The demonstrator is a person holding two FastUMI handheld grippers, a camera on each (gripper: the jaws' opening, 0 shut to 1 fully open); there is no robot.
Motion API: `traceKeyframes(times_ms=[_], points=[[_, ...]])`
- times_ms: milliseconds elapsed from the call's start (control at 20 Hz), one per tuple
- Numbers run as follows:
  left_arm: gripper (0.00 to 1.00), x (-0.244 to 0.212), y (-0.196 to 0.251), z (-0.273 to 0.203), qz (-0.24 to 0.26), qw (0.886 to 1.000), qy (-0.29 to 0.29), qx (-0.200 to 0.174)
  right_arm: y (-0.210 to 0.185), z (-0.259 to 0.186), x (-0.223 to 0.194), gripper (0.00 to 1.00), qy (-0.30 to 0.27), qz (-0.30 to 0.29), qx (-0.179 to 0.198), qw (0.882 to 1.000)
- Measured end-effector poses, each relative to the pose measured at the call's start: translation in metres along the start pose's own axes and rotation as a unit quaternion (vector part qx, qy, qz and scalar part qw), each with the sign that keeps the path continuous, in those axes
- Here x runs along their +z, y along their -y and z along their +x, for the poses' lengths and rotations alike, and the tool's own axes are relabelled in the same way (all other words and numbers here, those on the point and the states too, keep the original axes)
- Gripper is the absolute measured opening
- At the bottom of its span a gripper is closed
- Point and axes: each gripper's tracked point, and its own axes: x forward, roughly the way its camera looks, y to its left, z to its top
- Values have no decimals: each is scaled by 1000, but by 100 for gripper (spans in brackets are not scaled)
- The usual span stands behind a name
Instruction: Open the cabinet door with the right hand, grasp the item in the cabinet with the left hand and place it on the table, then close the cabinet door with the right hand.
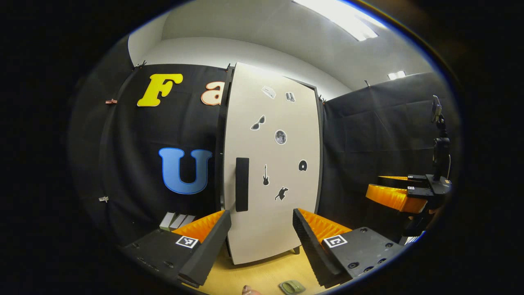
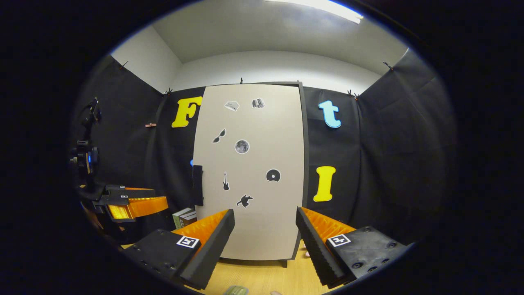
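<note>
The cabinet's white door (image 2: pixel 249 172), dotted with small black stickers, lies flush against its dark frame. A black vertical handle (image 2: pixel 197 185) sits on the door's left edge, also seen as the handle (image 1: pixel 242 184) in the left gripper view. My right gripper (image 2: pixel 265 211) is open in front of the door's lower part, apart from it. My left gripper (image 1: pixel 262 213) is open too, facing the door (image 1: pixel 272 164) from the left. A small greenish item (image 1: pixel 291 287) lies on the wooden table (image 1: pixel 262 272) below the fingers; the same item (image 2: pixel 236 291) shows at the right gripper view's bottom edge.
A few books (image 2: pixel 184 216) stand on the table left of the cabinet. The other gripper (image 1: pixel 395 196) hovers at the right of the left gripper view; in the right gripper view the other gripper (image 2: pixel 137 207) hovers at the left. Black cloth walls close in all around.
</note>
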Motion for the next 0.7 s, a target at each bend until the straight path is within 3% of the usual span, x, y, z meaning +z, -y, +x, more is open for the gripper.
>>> traceKeyframes(times_ms=[700], points=[[95, -2, -13, 8, 5, 1000, -3, -8, -14, 13, -2, 98, -2, 2, -6, 1000]])
